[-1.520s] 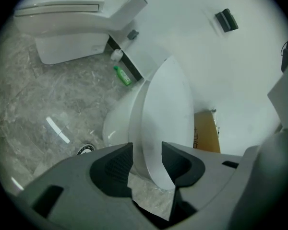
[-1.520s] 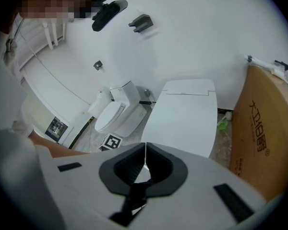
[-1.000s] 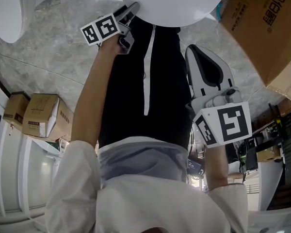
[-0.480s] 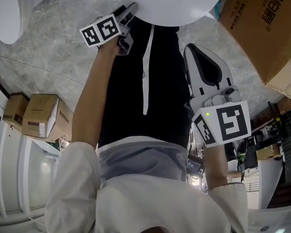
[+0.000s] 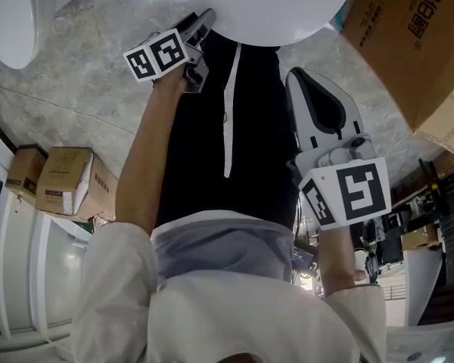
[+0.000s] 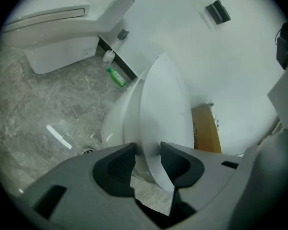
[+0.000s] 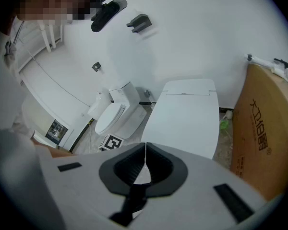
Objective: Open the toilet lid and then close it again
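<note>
The white toilet lid [image 5: 268, 6] fills the top of the head view and looks lowered over the bowl in the right gripper view [image 7: 182, 119]. My left gripper [image 5: 204, 21] is at the lid's front left rim. In the left gripper view the thin lid edge [image 6: 165, 109] stands between the jaws of the left gripper [image 6: 148, 159], which are closing on it; the right pad is against it and the left pad is a sliver off. My right gripper [image 5: 299, 78] hangs back on the right, short of the toilet. In its own view the right gripper [image 7: 145, 152] is shut and empty.
A large cardboard box [image 5: 416, 44] stands close to the toilet's right side. A second toilet [image 5: 15, 13] is at the far left on the marble floor. A green bottle [image 6: 116, 76] lies by the wall, and small cartons [image 5: 60, 180] sit at the left.
The left gripper's marker cube has shifted only slightly at the lid's rim. The right gripper has kept still.
</note>
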A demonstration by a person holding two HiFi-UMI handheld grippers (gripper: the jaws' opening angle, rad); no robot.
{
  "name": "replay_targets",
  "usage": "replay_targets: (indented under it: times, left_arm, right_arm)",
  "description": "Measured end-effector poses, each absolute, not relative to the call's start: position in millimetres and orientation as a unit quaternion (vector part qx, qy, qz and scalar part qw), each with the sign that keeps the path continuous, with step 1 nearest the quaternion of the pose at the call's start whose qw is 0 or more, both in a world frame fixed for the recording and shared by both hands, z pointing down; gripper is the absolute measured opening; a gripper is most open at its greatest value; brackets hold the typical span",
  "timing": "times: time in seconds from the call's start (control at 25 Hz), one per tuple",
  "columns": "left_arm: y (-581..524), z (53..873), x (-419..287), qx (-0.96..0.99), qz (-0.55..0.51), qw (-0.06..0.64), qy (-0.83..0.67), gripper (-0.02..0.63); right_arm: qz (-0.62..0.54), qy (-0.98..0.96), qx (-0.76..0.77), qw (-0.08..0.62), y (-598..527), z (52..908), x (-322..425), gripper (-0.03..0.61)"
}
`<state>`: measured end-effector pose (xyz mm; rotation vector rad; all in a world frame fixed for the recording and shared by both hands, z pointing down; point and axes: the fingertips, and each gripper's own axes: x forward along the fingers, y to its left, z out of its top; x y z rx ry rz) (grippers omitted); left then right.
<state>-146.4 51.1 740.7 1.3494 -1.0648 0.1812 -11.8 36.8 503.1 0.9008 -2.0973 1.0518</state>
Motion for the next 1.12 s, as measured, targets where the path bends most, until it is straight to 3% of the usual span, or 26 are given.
replay_targets:
  times: [1.12]
  left_arm:
    - [43.6, 651.5, -146.1, 0.602, 0.084, 0.661, -0.44, 0.138]
  right_arm:
    - [0.357, -0.808, 0.362, 0.298, 9.4, 426.4, -4.3, 0.011]
